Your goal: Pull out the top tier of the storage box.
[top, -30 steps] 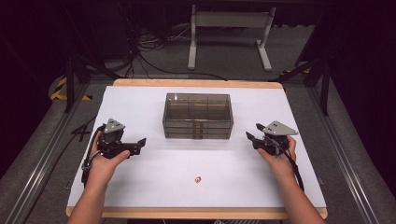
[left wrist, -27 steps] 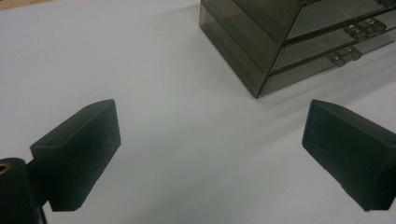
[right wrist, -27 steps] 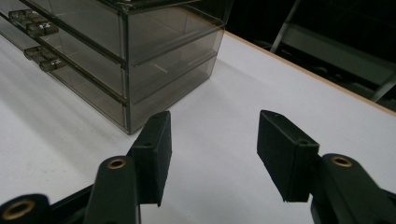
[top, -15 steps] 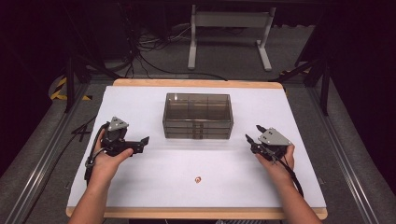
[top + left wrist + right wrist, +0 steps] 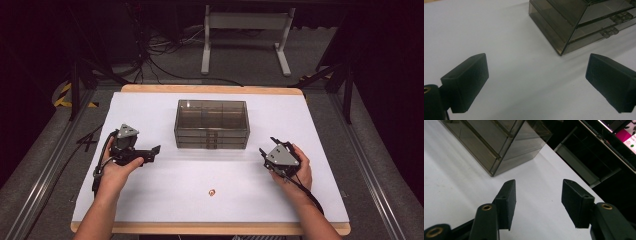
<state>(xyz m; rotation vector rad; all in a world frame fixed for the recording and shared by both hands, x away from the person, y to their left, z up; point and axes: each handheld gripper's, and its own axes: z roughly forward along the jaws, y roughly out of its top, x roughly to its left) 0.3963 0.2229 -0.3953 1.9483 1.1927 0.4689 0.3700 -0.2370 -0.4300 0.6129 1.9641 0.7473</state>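
Centrally, smoky translucent boxy drawer unit [image 5: 211, 123]

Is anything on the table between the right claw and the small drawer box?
Nothing visible. Only bare white table lies between the open right claw and the smoked-plastic drawer box. The small orange piece sits nearer the person, off that line.

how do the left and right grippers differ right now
The left gripper points its jaws sideways toward the drawer box; the right gripper points up and away from the person. The left jaws stand wider apart than the right ones. Both are open and hold nothing.
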